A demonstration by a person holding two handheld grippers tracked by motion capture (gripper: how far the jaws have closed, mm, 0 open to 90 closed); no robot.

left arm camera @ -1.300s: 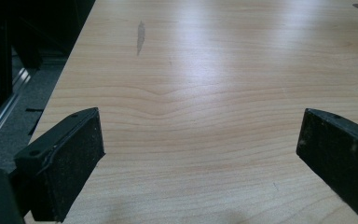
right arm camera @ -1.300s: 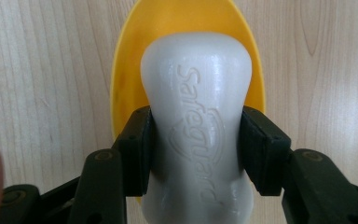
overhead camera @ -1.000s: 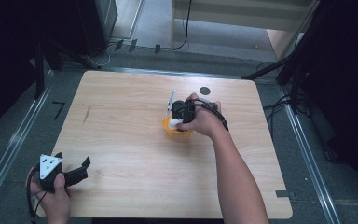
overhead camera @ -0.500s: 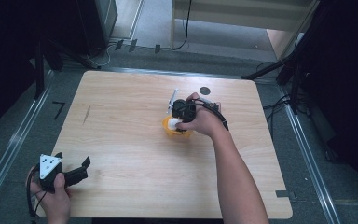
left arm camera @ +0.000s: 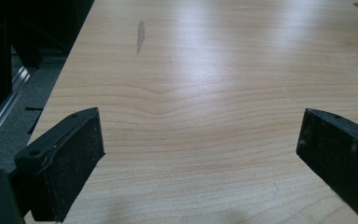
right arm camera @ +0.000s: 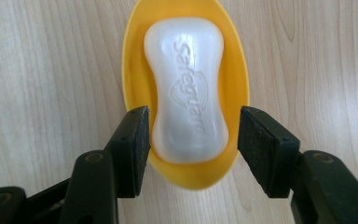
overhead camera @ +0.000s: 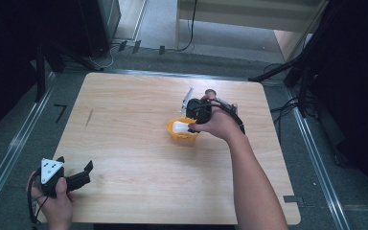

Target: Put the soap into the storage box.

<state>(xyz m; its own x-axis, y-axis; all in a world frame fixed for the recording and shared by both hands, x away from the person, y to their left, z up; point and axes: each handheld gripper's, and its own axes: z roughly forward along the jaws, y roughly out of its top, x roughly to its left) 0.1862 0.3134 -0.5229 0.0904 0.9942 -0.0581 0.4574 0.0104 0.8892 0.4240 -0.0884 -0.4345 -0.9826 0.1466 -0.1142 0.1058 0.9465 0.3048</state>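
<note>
Right of the table's middle, the white soap bar (right arm camera: 186,91) lay lengthwise in the yellow dish (right arm camera: 135,60), brand lettering up, the dish flat on the table (overhead camera: 139,110). My right gripper (right arm camera: 189,140) pointed straight down over the near end of the dish. Its jaws stood either side of the bar, partly open, a sliver of gap showing on each side; they had hold of nothing. From the high view, my right hand (overhead camera: 218,122) covered most of the tool, with the dish (overhead camera: 181,130) peeking out to its left.

Judgement: this was the bracketing step of a pick, the soap lined up between the jaws but not yet pinched. Whether the jaw tips sat inside the dish wall or over its rim, I could not tell. Next move would call for a square, gentle close on the bar's narrow waist, since soap looks slippery, then a straight lift so the dish stays put.

My left gripper (overhead camera: 84,173) rested at the near left corner, well apart, jaws spread wide over bare wood, holding nothing.
</note>
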